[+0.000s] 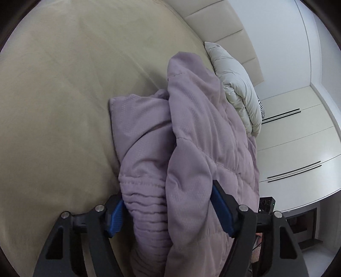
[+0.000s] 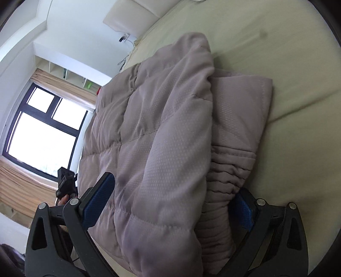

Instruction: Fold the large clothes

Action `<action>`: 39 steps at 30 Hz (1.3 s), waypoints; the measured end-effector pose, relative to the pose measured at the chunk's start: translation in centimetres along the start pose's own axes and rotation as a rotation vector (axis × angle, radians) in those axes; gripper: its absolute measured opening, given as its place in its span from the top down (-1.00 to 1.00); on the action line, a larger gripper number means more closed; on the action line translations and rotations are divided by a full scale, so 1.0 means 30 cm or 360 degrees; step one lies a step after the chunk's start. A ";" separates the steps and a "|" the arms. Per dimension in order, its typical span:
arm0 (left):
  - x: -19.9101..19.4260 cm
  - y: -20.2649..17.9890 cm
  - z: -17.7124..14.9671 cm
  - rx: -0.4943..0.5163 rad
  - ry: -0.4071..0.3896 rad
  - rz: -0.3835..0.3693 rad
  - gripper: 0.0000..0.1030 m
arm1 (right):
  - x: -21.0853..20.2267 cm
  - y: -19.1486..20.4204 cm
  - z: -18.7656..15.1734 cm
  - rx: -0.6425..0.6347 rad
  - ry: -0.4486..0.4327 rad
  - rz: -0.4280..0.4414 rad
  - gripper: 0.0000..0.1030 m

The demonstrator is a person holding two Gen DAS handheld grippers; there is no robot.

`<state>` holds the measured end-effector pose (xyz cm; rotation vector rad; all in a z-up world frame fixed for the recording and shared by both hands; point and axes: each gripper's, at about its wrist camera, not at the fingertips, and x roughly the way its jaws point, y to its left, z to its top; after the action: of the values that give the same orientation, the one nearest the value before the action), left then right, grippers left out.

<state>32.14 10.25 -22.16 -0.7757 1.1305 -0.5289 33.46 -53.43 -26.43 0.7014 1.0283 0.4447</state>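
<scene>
**Both grippers clamped on folded jacket at bed edge**

Left gripper (image 1: 168,211): black frame, blue-padded fingers (image 1: 221,211), seen in the left wrist view spread wide around a thick bundle of the mauve quilted puffer jacket (image 1: 191,132). Both pads press against the fabric; the elastic ribbed cuff (image 1: 145,204) sits just inside the left pad. The grip is on the jacket.

Right gripper (image 2: 172,204): same build, blue pads (image 2: 98,200) likewise spread wide, with the folded jacket (image 2: 162,132) filling the gap between them. The ribbed cuff (image 2: 221,183) lies against the right-hand pad. The grip is on the jacket.

Jacket position: it extends forward from both grippers, folded over on itself, one quilted layer stacked above a sleeve. It rests on the beige bed sheet (image 1: 64,106), which spreads ahead and to the left of the left gripper.

Surroundings: a cream puffy garment (image 1: 238,89) lies ahead and right of the left gripper, touching the jacket's far edge. White cabinet fronts (image 1: 298,136) stand further right. Left of the right gripper, a dark-framed window (image 2: 42,132) with tan curtains. A padded cream headboard (image 2: 132,15) lies far ahead.
</scene>
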 end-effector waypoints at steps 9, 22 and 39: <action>-0.016 -0.070 -0.033 0.0042 -0.0004 0.0016 0.48 | 0.078 0.071 0.051 -0.0062 0.0067 -0.0135 -0.40; -0.400 -0.146 -0.398 0.0183 -0.0074 -0.0012 0.57 | -0.195 0.379 -0.330 -0.0268 -0.0118 -0.0096 0.24; -0.471 0.075 -0.532 -0.0118 -0.0158 -0.0052 0.09 | -0.210 0.218 -0.645 0.0238 -0.0179 -0.0015 -0.36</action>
<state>12.21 17.49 -18.97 -0.8768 1.0519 -0.4730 13.27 -46.71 -24.29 0.8453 0.9649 0.3189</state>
